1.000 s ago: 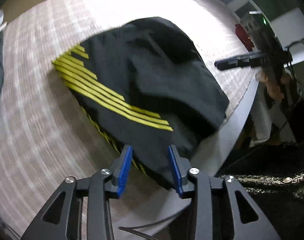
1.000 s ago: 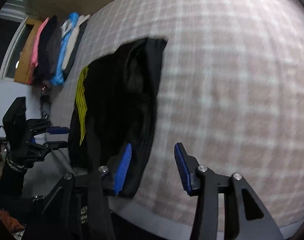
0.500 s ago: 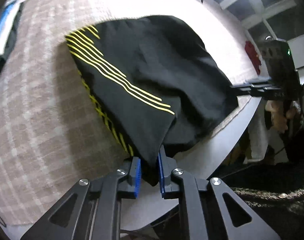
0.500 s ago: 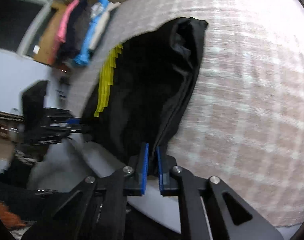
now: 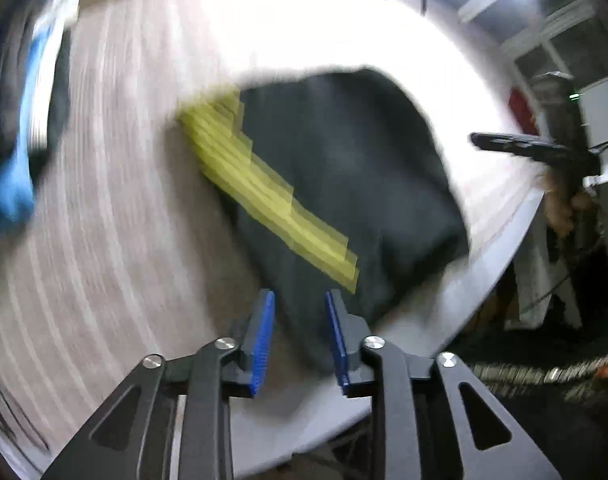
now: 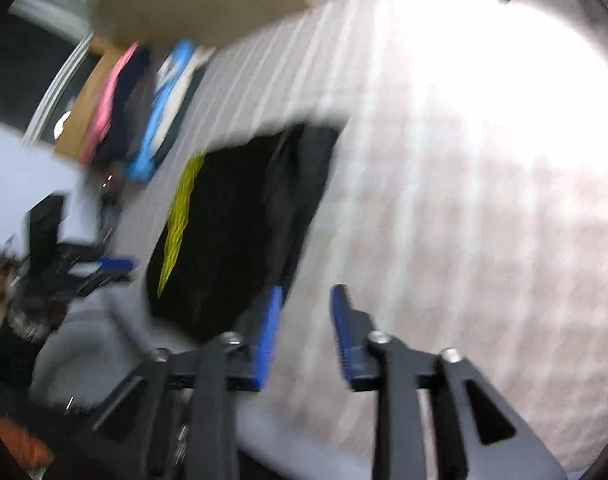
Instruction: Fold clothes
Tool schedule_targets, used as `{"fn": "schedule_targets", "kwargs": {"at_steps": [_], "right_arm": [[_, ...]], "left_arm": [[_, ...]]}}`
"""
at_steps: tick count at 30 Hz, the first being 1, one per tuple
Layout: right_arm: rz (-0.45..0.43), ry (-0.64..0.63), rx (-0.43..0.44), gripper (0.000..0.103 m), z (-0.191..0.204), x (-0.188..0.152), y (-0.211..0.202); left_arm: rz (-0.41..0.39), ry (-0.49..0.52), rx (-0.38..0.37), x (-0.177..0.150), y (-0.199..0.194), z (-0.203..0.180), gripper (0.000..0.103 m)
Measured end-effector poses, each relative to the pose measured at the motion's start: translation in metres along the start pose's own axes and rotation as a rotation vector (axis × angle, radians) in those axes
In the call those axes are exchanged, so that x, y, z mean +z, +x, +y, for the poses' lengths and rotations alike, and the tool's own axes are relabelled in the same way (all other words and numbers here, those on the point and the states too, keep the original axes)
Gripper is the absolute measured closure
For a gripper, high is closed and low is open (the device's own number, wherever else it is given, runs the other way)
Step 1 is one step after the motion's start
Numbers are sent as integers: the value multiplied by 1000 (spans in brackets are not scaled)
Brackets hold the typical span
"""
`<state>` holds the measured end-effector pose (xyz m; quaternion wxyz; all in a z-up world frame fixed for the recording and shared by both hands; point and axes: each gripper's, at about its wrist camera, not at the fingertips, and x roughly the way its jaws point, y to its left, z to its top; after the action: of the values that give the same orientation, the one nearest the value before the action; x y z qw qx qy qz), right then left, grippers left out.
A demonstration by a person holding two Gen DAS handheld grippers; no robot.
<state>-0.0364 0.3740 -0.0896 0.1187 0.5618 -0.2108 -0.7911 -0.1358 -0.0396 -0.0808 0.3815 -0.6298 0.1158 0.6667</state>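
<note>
Checked pale cloth covers the desk (image 5: 103, 280), which is rounded at its near edge and washed out by bright light toward the far side. Both views are smeared by motion blur. A black garment (image 5: 344, 184) with a band of yellow stripes (image 5: 271, 200) lies folded on the cloth near the desk's near edge, one corner reaching that edge. In the right wrist view the same garment (image 6: 239, 232) shows as a dark block with the yellow band on its left side.

Left claw (image 5: 299, 336) hangs over the garment's near corner, its blue pads parted to a middling gap; its jaws have just been opening, and the fabric sits below the gap without being pinched. Right claw (image 6: 304, 336) is likewise parted after opening, with bare cloth showing between the pads and the garment's edge just beside its left pad.

Folded clothes (image 6: 143, 112) in pink, dark and blue lie in a row along the far left edge of the desk.
</note>
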Motion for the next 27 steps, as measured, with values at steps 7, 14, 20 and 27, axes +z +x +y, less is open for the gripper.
{"fn": "schedule_targets", "kwargs": {"at_steps": [7,14,20,27], "right_arm": [[-50,-114,-57,52,19,74,54],[53,-69,118,91,0,74,84],[47,-4,147,91,-31,62,70],[67,-16,170,91,-27,66,78]], "left_arm": [[-153,-32,-149,87,28,-13,64],[-70,69,-222,134,85,-76,63],[-26,36,-199,135,111,-70,100],[-81,-31,-276,133,96,-50,102]]}}
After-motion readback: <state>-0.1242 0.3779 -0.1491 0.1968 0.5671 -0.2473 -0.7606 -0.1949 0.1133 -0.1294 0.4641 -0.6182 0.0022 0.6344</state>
